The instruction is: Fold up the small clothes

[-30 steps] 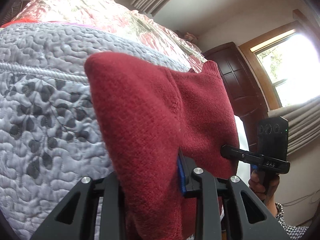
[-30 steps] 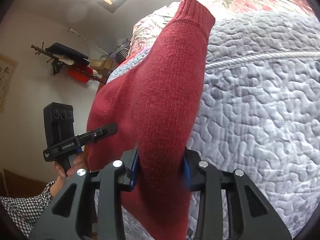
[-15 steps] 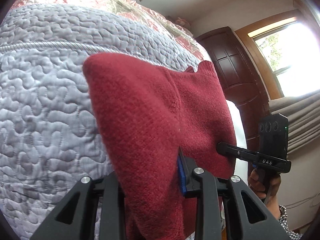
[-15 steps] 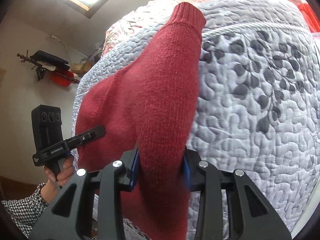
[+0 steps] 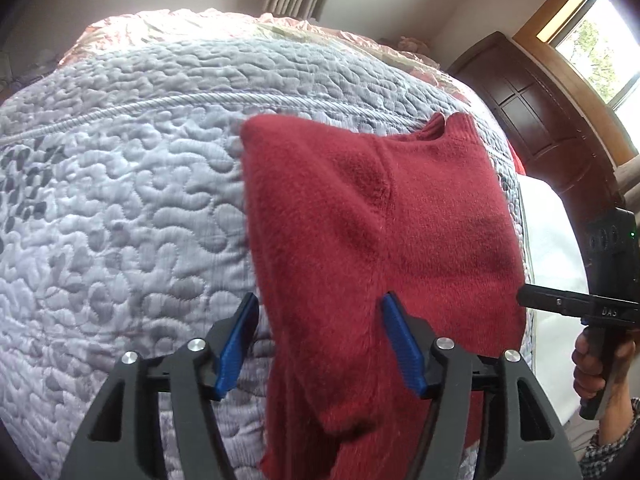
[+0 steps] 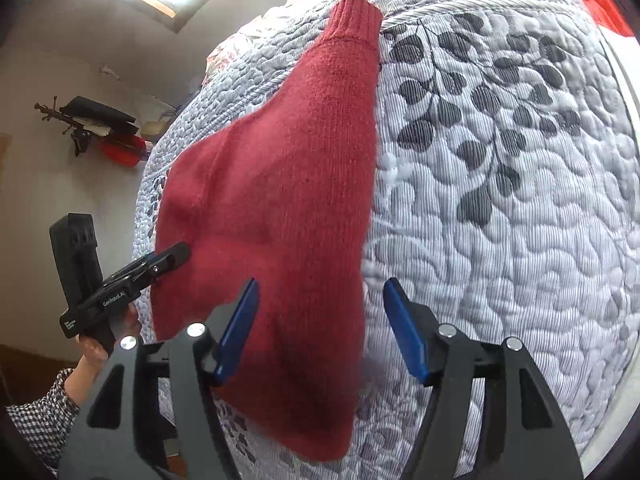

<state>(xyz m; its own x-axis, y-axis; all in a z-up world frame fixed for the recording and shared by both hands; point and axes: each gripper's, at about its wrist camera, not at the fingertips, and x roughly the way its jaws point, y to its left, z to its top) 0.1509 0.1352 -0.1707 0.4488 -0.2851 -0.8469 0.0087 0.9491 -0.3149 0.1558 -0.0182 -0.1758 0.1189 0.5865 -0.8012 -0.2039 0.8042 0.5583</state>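
We see a bed [image 5: 120, 208] covered by a grey quilted bedspread [image 6: 500, 184] with a dark leaf pattern, and on it lies the red knitted sweater [image 5: 360, 216], spread near the bed's near edge with its lower part hanging over that edge. In the right wrist view one sleeve [image 6: 344, 64] runs away from us toward the middle of the bed, ribbed cuff at the far end. Our left tool [image 5: 318, 344] stands released, its blue pads either side of the sweater's hem. Our right tool [image 6: 320, 328] is released too, its left pad over the fabric, its right pad over bare bedspread.
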